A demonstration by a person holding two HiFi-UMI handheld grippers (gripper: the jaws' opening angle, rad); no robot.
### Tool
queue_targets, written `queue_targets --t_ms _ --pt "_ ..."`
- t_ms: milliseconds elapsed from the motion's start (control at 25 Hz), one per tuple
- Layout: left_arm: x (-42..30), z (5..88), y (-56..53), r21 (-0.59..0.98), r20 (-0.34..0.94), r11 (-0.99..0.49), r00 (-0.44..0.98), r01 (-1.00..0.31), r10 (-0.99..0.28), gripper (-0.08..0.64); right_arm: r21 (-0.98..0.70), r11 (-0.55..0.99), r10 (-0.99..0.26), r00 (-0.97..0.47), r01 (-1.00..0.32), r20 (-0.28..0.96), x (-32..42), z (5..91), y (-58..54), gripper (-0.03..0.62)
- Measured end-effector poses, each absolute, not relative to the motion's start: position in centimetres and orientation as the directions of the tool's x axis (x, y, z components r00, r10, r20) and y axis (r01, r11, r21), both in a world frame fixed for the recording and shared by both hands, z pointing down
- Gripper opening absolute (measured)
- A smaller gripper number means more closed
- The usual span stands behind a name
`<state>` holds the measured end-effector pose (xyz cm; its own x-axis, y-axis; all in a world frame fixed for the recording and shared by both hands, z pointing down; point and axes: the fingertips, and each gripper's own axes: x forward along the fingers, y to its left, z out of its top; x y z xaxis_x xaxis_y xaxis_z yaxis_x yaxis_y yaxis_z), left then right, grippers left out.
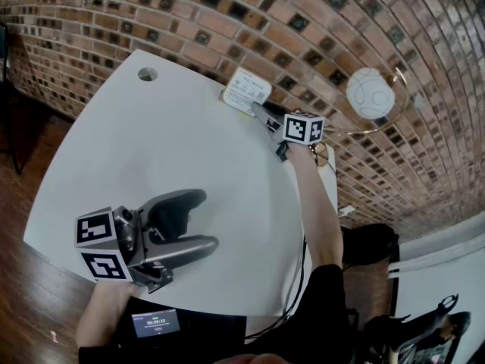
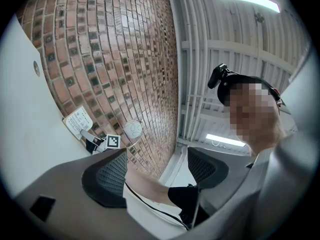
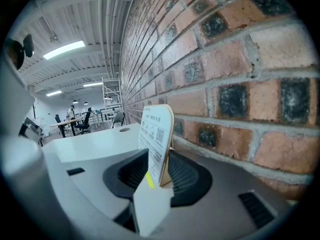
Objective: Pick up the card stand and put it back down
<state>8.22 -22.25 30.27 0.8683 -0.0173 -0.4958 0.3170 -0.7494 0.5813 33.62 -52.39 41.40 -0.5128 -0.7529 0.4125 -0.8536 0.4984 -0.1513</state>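
Card stand [image 3: 157, 144] slightly tilted between the pads of the right tongs [image 1: 259, 114], clamped from both sides, over the far edge of the table [image 1: 189, 150], brick wall [image 3: 240, 84] just beside, left tongs [image 1: 206, 218] well apart at the near edge, spread wide, empty.

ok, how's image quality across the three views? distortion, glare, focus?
Head view: strong fisheye, the wall bows; the table is evenly lit with no glare. Left gripper view: the ceiling light blows out, and the corners are vignetted black. Right gripper view: the card stand is fairly sharp but its print is too small to read; the wall bulges near the lens.
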Motion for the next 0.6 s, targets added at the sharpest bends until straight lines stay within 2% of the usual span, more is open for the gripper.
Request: queue_targets --t_ms 600 --pt "8.13 30.17 -22.24 0.58 -0.501 -0.748 0.865 0.322 -0.017 0.373 -0.142 0.467 -0.767 -0.48 -0.873 0.426 33.99 41.6 -52.66 0.153"
